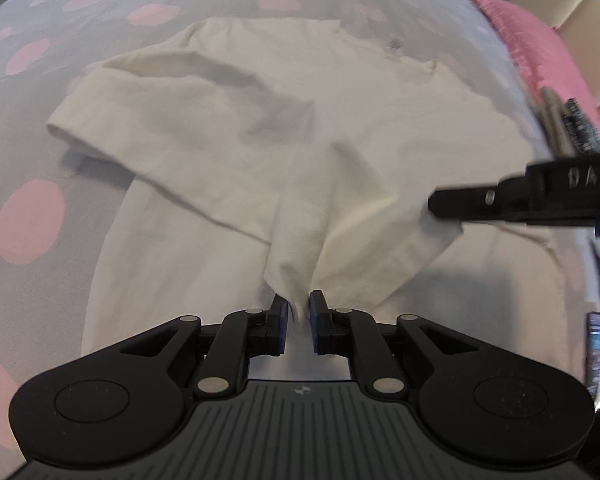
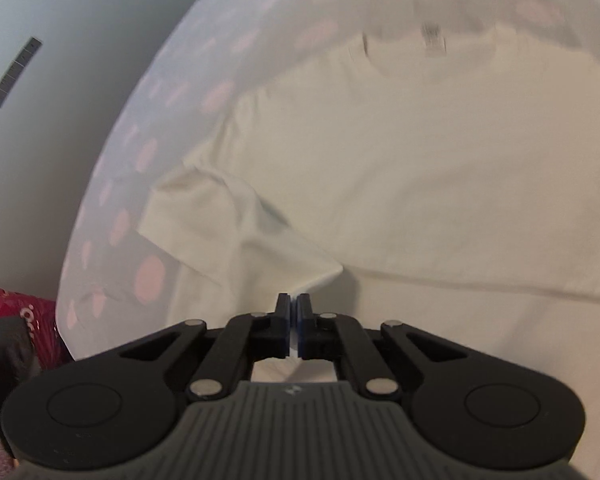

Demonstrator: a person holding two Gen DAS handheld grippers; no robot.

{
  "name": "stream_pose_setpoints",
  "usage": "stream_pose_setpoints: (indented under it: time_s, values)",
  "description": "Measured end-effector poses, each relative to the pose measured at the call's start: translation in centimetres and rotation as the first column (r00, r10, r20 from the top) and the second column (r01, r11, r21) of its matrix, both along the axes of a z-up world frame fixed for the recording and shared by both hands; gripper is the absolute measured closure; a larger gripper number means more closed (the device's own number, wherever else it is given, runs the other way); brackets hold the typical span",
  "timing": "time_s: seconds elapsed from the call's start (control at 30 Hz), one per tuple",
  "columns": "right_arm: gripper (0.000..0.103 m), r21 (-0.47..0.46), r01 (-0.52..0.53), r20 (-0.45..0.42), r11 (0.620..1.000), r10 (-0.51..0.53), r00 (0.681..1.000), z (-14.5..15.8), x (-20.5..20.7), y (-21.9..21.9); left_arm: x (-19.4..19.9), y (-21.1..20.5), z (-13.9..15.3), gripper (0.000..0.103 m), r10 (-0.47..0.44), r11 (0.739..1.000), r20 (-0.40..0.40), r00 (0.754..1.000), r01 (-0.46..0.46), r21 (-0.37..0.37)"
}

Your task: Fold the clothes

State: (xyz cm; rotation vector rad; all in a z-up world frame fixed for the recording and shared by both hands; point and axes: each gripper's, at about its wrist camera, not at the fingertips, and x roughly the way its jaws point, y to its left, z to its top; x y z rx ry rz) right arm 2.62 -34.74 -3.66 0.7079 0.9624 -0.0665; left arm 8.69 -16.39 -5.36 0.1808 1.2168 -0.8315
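A cream white T-shirt (image 1: 228, 128) lies on a bed with a grey sheet with pink dots (image 1: 28, 220). My left gripper (image 1: 299, 305) is shut on a pinched fold of the shirt, which rises in a ridge up to its fingers. My right gripper (image 2: 294, 305) is shut on a folded edge of the same shirt (image 2: 420, 184); it also shows in the left wrist view (image 1: 434, 202), at the right, with its tips against the cloth. One sleeve (image 2: 188, 216) lies folded over at the left. The collar with its label (image 2: 432, 40) lies at the far end.
A pink pillow (image 1: 540, 48) lies at the far right of the bed. A grey wall (image 2: 60, 100) stands beyond the bed's left edge. A red bag (image 2: 24, 312) and dark items sit below that edge.
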Motion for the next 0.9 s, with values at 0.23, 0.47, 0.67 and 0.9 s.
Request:
stream_pose_setpoints:
  time_s: [0.23, 0.47, 0.67, 0.9]
  values:
    - [0.1, -0.034, 0.112, 0.182, 0.993, -0.104, 0.978, 6.6, -0.1, -4.2, 1.6, 0.7, 1.5, 0.084, 0.048, 0.998, 0.068, 0.997, -0.046, -0.031]
    - [0.1, 0.007, 0.303, 0.227, 0.953, -0.297, 0.928, 8.7, -2.7, -10.9, 4.3, 1.9, 1.8, 0.084, 0.152, 0.988, 0.11, 0.982, -0.151, -0.012]
    - [0.1, -0.039, 0.504, 0.144, 0.863, -0.494, 0.857, 7.5, -5.0, -16.0, 4.7, 1.9, 1.6, 0.084, 0.155, 0.988, 0.132, 0.979, -0.157, 0.009]
    - [0.1, -0.124, 0.585, -0.042, 0.801, -0.594, 0.804, 3.6, -6.4, -18.9, 6.2, 0.8, 2.5, 0.084, 0.13, 0.991, 0.157, 0.979, -0.135, 0.022]
